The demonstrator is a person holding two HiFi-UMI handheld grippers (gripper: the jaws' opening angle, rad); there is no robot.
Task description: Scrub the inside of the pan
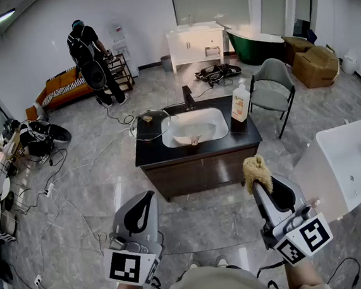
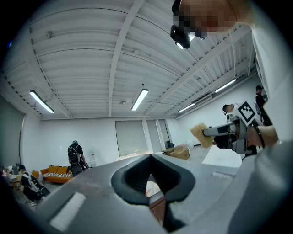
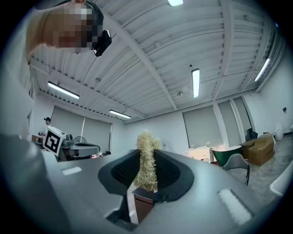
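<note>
Your right gripper (image 1: 259,186) is clamped on a scruffy tan scrubber (image 1: 257,171). In the right gripper view the jaws are pinching that scrubber (image 3: 147,167) from both sides, and its frayed top sticks up above them. Your left gripper (image 1: 149,196) is closed with nothing in it. The left gripper view shows the jaw tips meeting at the front, with just an empty diamond-shaped gap behind them. Both grippers are up in the air, well apart from each other, left one on the left and right one on the right, and neither touches anything else.

The pan (image 1: 149,124) looks like that round glassy thing on the left end of the dark counter (image 1: 168,153), just beside the white sink (image 1: 210,117). Honestly I can't tell from here if it's the pan itself or a lid. It's well away from both grippers, since you're standing back from the counter.

There's something pale lying in the sink basin, too small to make out. A dark faucet (image 1: 189,98) stands at the back of the sink and a soap bottle (image 1: 240,102) stands upright on the right end of the counter. A gray chair (image 1: 271,85) sits just past that end. Someone in dark clothes (image 1: 88,53) is over by the far wall.
</note>
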